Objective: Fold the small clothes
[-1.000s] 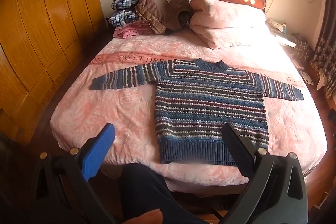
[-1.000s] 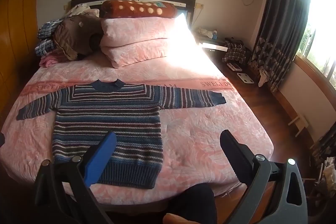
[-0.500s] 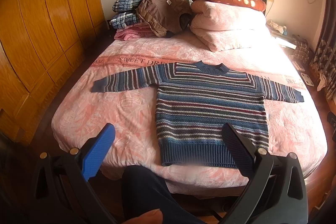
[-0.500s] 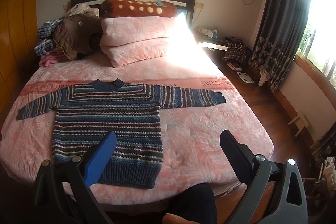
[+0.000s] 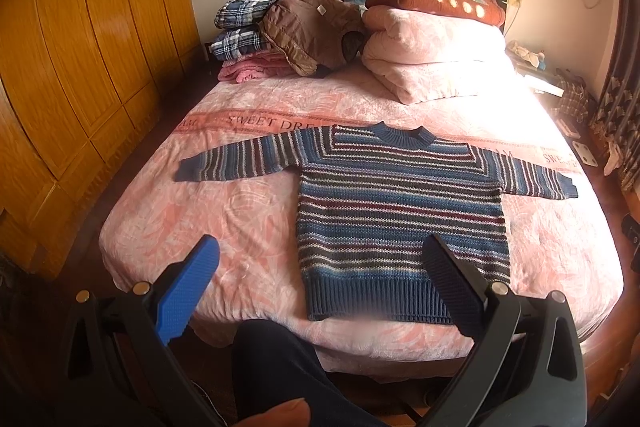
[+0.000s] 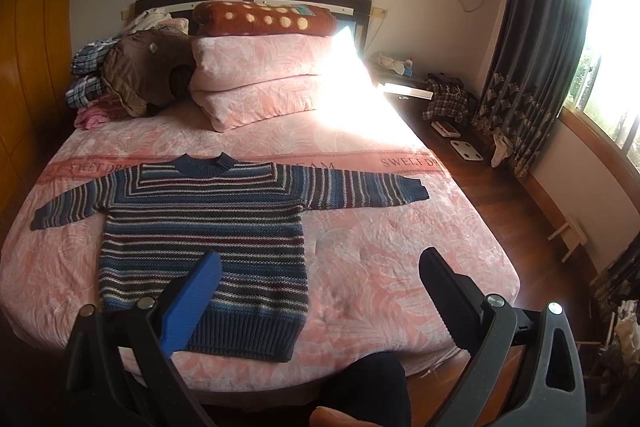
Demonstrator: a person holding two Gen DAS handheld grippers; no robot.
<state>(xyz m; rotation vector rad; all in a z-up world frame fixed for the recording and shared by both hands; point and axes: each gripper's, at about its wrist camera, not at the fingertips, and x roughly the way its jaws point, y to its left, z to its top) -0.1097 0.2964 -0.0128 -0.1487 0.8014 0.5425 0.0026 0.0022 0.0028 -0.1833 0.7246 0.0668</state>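
Observation:
A small blue striped knit sweater (image 5: 400,211) lies flat and face up on the pink bed (image 5: 240,211), both sleeves spread out sideways and its ribbed hem toward me. The right wrist view shows the same sweater (image 6: 208,227) left of centre. My left gripper (image 5: 320,259) hangs open above the bed's near edge, over the hem's left part, holding nothing. My right gripper (image 6: 320,267) is also open and empty, above the bed (image 6: 380,267) just right of the sweater's body. Neither gripper touches the cloth.
Folded clothes and a brown jacket (image 5: 312,27) pile up at the bed's far left, beside stacked pink pillows (image 5: 432,55). A wooden wardrobe (image 5: 80,47) lines the left. A nightstand (image 6: 408,91), curtain (image 6: 532,67) and wooden floor are on the right. A person's dark trouser leg (image 5: 280,367) is below.
Both views have shifted slightly: the bed and sweater sit a little lower in the frames. The sweater itself has not moved, and both grippers stay open.

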